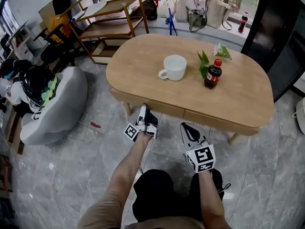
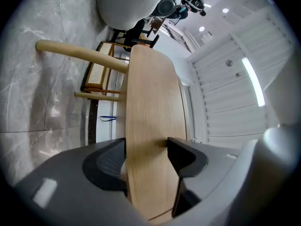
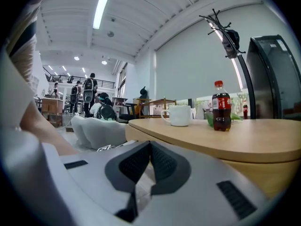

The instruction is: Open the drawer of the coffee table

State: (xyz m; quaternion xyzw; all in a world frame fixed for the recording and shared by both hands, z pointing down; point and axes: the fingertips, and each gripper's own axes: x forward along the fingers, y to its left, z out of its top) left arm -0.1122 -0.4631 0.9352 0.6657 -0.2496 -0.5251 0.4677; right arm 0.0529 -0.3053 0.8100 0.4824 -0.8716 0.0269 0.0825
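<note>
Head view: oval wooden coffee table ahead of the person, carrying a white mug, a cola bottle and some green leaves. The drawer front is a pale wood band under the near edge of the top. Its long axis runs left to right across the person, and a vertical seam shows further right. The left gripper, rolled on its side, has its tips right at that band. The right gripper hangs lower, in front of the table and apart from it, so the left is the nearer one. No handle or knob is visible. The drawer looks flush and not yet drawn out. Left gripper view: the picture is rolled, with floor at left and ceiling at right. The drawer front stands as an upright plank between the jaws of the left gripper, one pad against each long edge. I read this as a clamp on the panel. The table legs point off to the left. Judgement: the pull must run straight back toward the person, square to the band's long axis. Right gripper view: the right gripper has its pads pressed together with nothing between them. The table lies ahead and to the right, its top about level with the camera.
</note>
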